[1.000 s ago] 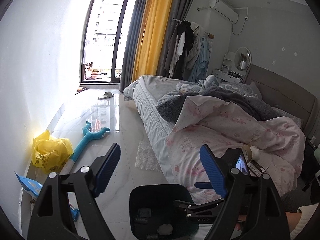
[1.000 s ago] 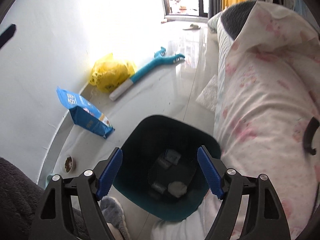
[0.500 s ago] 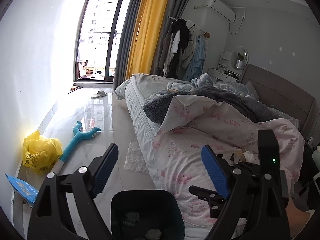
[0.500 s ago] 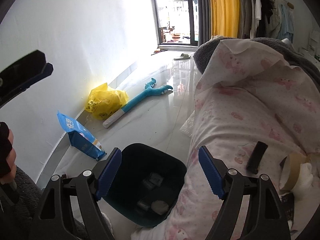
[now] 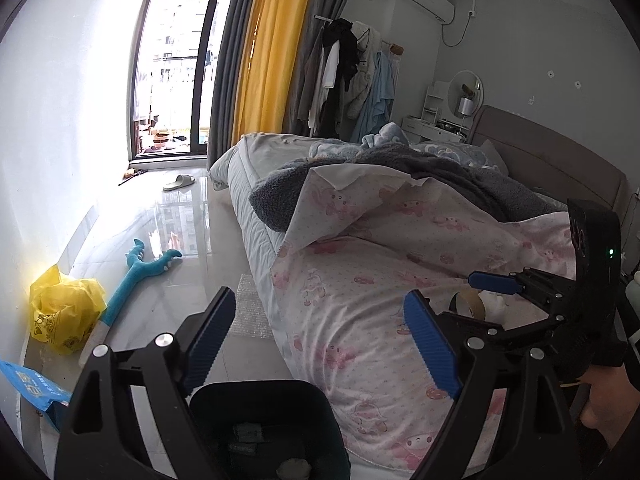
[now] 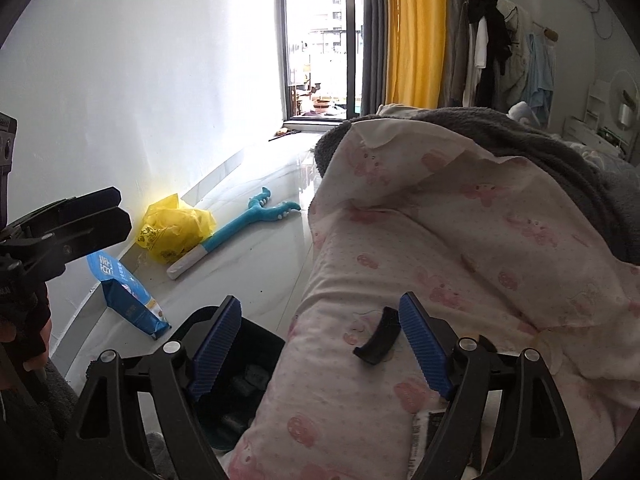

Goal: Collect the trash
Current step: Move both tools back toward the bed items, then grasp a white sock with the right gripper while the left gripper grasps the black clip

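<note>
A dark trash bin [image 5: 256, 404] stands on the floor against the bed, with several scraps in its bottom. My left gripper [image 5: 320, 340] hangs open and empty above the bin's far rim. My right gripper [image 6: 320, 332] is open over the pink-patterned quilt [image 6: 440, 240], its left finger above the bin [image 6: 256, 344]. A black curved piece [image 6: 378, 338] lies on the quilt just inside its right finger, untouched. In the left wrist view a tape roll [image 5: 466, 304] and a white lump [image 5: 494, 304] lie on the quilt under one blue pad [image 5: 494, 283] of the right gripper.
On the floor by the white wall lie a yellow plastic bag [image 6: 176, 232], a blue packet [image 6: 128, 296] and a teal plush toy [image 6: 248, 224]. A bubble-wrap sheet [image 5: 250, 312] lies by the bed's side. A grey blanket [image 5: 400, 168] covers the bed's far part.
My right gripper rose from over the bin's opening to over the quilt, bringing the black piece into view. My left gripper shifted along the bed, and the bin sank lower in its view.
</note>
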Motion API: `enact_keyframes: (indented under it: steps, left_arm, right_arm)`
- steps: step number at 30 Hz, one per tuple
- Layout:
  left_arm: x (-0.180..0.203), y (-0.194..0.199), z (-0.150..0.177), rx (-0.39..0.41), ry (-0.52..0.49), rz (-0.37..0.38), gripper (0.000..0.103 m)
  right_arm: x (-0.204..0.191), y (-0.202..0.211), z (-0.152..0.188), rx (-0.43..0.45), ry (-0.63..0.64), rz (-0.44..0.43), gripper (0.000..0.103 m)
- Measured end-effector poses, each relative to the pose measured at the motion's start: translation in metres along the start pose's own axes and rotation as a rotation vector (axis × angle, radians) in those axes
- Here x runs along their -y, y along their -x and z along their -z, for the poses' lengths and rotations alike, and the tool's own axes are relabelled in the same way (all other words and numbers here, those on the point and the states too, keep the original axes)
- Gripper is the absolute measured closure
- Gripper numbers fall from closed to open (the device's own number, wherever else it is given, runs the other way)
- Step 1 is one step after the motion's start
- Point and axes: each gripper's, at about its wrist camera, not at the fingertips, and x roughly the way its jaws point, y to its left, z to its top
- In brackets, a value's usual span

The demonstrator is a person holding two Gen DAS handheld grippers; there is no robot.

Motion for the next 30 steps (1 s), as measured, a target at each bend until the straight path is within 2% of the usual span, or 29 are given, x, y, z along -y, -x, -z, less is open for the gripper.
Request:
enact_keyframes:
  steps: [8,20,30]
  left_arm:
    - [0.015,-0.027,0.006,-0.028,0.007,0.014,0.015]
    - [0.044,-0.064,0.014,-0.069,0.012,0.053,0.015]
    - [0.062,-0.089,0.019,-0.095,0.025,0.083,0.013]
  right_arm:
    - [0.046,0.009,0.018,0.017,-0.067,0.001,0.021]
    - [0.124,0.012,0.051,0.02,-0.269,0.005,0.021]
    - [0.163,0.003,0.075,-0.006,-0.394,-0.036,0.021]
